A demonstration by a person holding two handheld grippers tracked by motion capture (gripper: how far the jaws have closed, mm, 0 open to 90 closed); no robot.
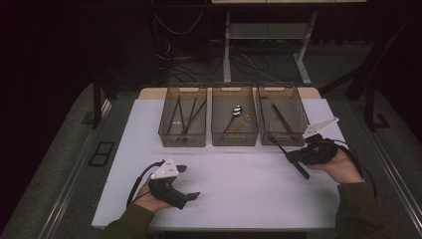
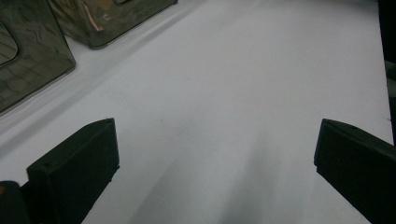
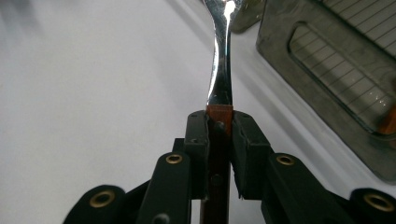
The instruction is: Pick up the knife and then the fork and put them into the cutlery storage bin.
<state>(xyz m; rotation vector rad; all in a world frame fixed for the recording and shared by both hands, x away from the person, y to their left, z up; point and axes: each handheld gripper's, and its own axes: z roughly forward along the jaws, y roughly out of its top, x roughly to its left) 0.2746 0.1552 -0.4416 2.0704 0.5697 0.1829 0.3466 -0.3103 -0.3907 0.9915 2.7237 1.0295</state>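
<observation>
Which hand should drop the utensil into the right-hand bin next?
Right. The right tool is already shut on the wooden-handled utensil, just in front of the right bin. The left tool is open, empty, and far from that bin.

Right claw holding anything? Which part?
Yes: the right claw grips a piece of cutlery by its wooden handle, near the metal neck. Left claw is open, empty.

High overview; close claw views, perhaps sharing bins (image 1: 234, 117).
</observation>
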